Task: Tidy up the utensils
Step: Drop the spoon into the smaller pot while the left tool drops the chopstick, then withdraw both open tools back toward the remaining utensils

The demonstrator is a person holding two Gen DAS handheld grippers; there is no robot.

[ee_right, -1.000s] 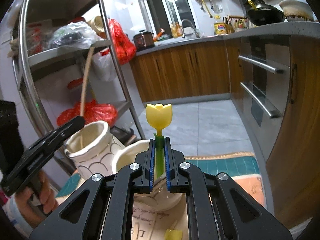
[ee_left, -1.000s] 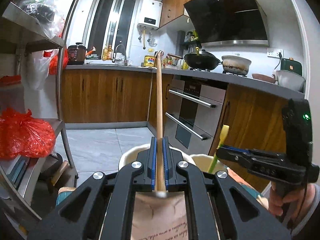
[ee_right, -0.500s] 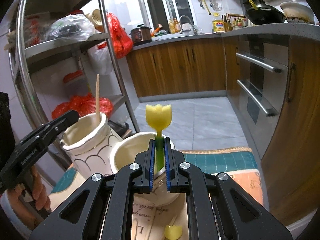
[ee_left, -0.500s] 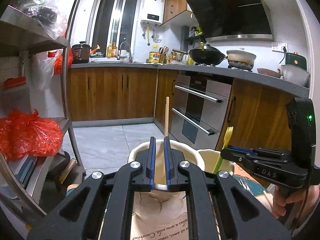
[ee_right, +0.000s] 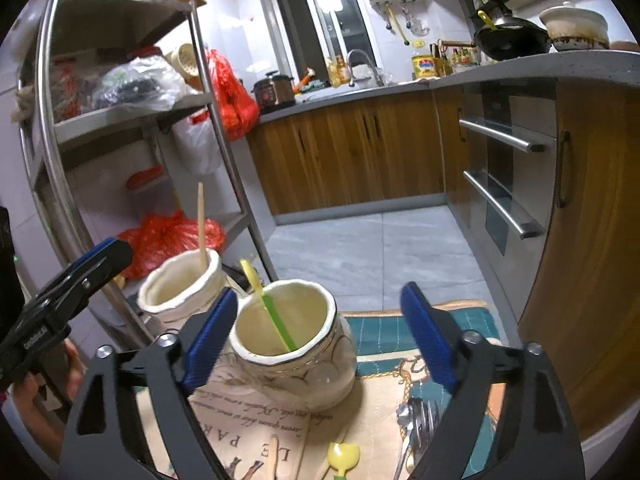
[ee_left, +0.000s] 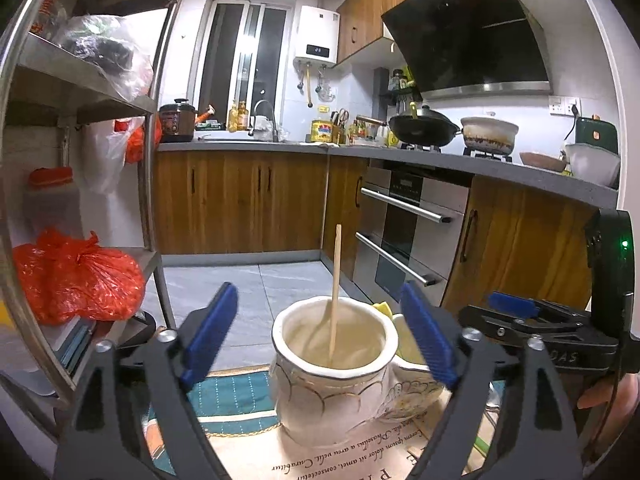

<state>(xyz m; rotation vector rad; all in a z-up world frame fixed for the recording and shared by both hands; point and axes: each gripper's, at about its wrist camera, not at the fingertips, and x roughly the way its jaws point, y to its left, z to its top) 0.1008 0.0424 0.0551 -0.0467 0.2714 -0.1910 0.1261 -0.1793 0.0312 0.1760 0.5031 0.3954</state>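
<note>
Two cream ceramic jars stand side by side on a printed table mat. The left jar (ee_left: 332, 364) holds a wooden chopstick (ee_left: 335, 292) that leans on its rim; it shows in the right wrist view too (ee_right: 180, 292). The right jar (ee_right: 292, 344) holds a yellow-green plastic utensil (ee_right: 268, 306). My left gripper (ee_left: 320, 340) is open and empty, its jaws either side of the left jar. My right gripper (ee_right: 320, 340) is open and empty, its jaws either side of the right jar. On the mat in front lie a yellow tulip-shaped utensil (ee_right: 343, 456), metal cutlery (ee_right: 416, 420) and a wooden stick (ee_right: 273, 456).
A steel shelf rack (ee_right: 120, 120) with red bags (ee_left: 76, 280) stands close on the left. Wooden cabinets and an oven (ee_left: 404, 236) line the far side and right. The table edge (ee_right: 600, 440) curves at the right.
Both grippers opened and let go: the chopstick dropped into the left jar, the yellow-green utensil into the right jar. Both grippers have pulled back a little.
</note>
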